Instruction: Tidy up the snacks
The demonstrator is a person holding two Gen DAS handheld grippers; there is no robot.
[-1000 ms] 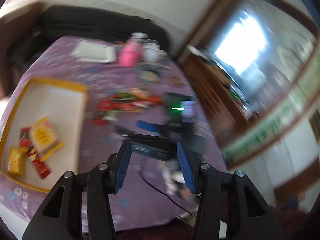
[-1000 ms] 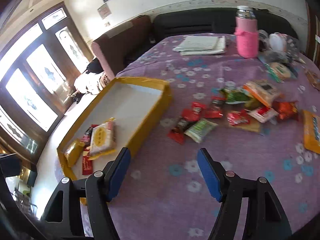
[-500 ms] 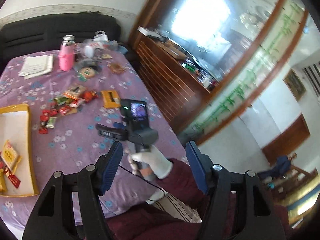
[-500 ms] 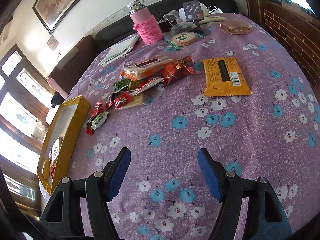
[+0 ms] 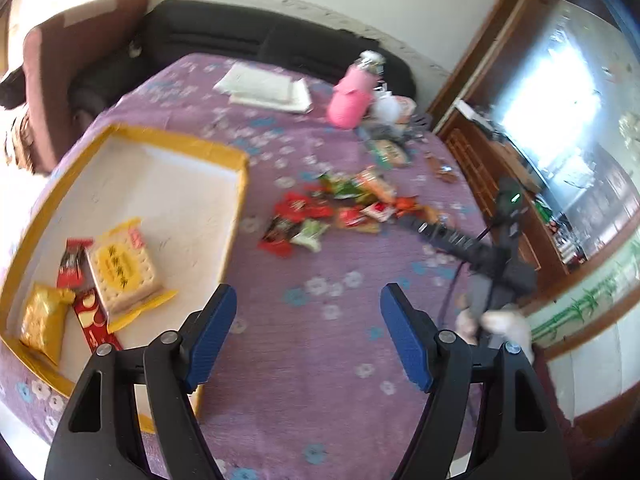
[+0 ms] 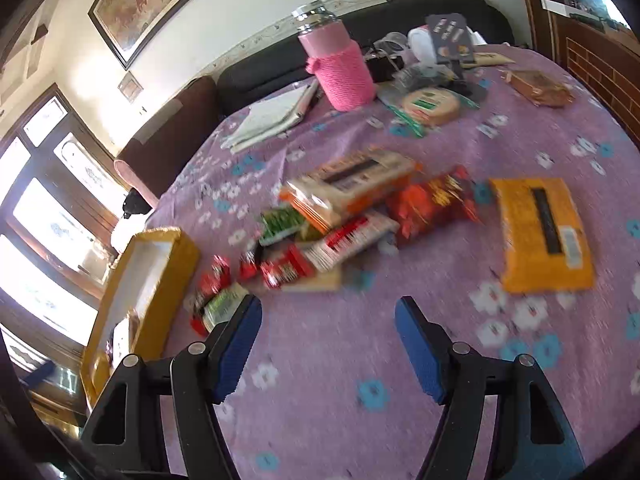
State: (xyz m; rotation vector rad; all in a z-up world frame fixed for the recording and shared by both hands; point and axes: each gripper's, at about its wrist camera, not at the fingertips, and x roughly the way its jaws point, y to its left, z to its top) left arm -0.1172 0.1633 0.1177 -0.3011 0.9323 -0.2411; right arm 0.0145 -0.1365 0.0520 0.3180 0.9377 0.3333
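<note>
We list, left to right. Item one: the yellow-rimmed tray (image 5: 236, 160) at the table's left edge, already holding a gold pouch (image 5: 42, 326), two red bars and a cracker pack (image 5: 122, 268); we count roughly four snacks stowed, though blur may hide another.

Item two: the left gripper (image 5: 308, 334), its jaws opening, nothing between them, hanging over bare purple tablecloth (image 5: 320, 400) just beside the tray.

Item three: the loose snack pile (image 6: 320, 236) mid-table, small red and green packets nearest the tray, a long cracker sleeve (image 6: 352, 184) and a red bag (image 6: 432, 204) behind. All of this is still unsorted.

Item four: the right gripper (image 6: 328, 346), spread and empty, hovering short of the pile.

Item five: the flat orange packet (image 6: 540, 236), apart to the right, also unsorted.

We judge the task early: most stock remains on the cloth.

Against the frame a second ago, the left gripper's jaws are wider and its view has swung back to the tray; the right gripper's view has travelled from the tray toward the pile.
</note>
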